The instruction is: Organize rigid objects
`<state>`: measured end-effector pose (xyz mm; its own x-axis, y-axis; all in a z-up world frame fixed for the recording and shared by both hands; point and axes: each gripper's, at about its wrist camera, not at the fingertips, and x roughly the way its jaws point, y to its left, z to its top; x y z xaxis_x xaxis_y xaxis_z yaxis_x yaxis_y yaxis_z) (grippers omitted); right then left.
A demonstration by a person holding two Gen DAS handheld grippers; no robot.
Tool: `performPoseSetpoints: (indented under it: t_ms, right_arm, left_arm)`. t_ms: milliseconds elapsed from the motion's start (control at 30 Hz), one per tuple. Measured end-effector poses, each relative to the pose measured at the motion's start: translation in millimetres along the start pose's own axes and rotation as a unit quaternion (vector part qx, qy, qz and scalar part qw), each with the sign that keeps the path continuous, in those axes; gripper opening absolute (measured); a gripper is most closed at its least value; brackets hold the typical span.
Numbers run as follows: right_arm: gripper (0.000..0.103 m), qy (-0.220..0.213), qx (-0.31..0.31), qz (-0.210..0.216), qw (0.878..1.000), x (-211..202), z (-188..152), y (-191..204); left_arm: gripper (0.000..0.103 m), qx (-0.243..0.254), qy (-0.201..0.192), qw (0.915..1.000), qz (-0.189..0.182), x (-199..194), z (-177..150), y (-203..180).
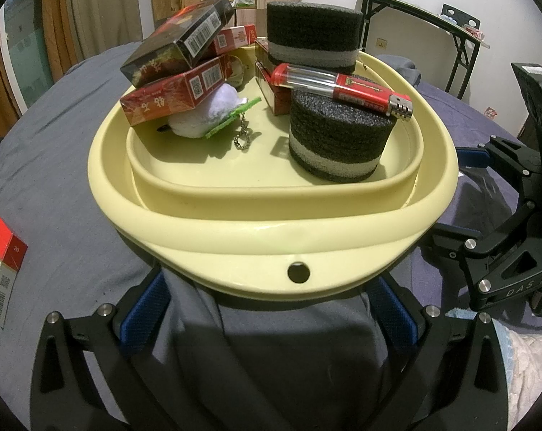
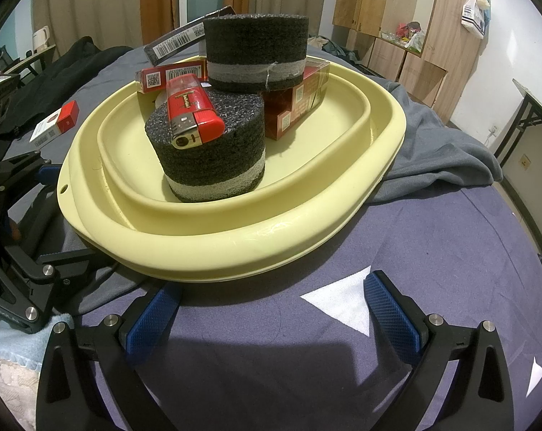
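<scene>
The left gripper (image 1: 271, 309) sits nearest in its own view, its blue-padded fingers (image 1: 145, 309) spread wide with nothing between them, their tips under the near rim of a cream tray (image 1: 271, 237) with a small hole (image 1: 298, 272) in its lip. The tray rests on a grey cloth (image 1: 73, 186) over the surface.

Inside the tray, at near right, a foam puck (image 1: 337, 140) stands upright, black with a pale band, and a red lighter (image 1: 346, 91) lies across its top. A second puck (image 1: 312, 37) stands behind it on red boxes (image 1: 271, 89). On the left, a red box (image 1: 174, 95) leans on a white plush toy (image 1: 202, 115) with a bead chain (image 1: 244, 136), and a black box (image 1: 177, 45) lies tilted on top of that red box. A red-and-white pack (image 1: 1, 269) lies on the cloth well left of the tray.

The right gripper (image 2: 274, 309) is also wide open and empty, its fingers (image 2: 393, 309) resting on a purple cloth (image 2: 450, 251) just before the tray's rim (image 2: 217, 240). From this side the lighter (image 2: 192, 115) points toward the camera atop the near puck (image 2: 210, 151). In the left view the right gripper (image 1: 461, 194) appears at the tray's right edge, its fingers just beside the rim.
</scene>
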<state>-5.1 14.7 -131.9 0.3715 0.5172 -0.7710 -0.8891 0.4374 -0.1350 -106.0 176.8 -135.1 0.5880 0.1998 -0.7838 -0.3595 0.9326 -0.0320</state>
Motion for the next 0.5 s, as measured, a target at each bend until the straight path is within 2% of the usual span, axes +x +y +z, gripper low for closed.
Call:
performPoseSetpoints:
  t_ms: [500]
  right_arm:
    - [0.103,0.0,0.0,0.0,1.0,0.0,0.0,0.0]
  left_arm:
    - [0.103,-0.001,0.0,1.0,-0.001,-2.7,-4.0,2.8]
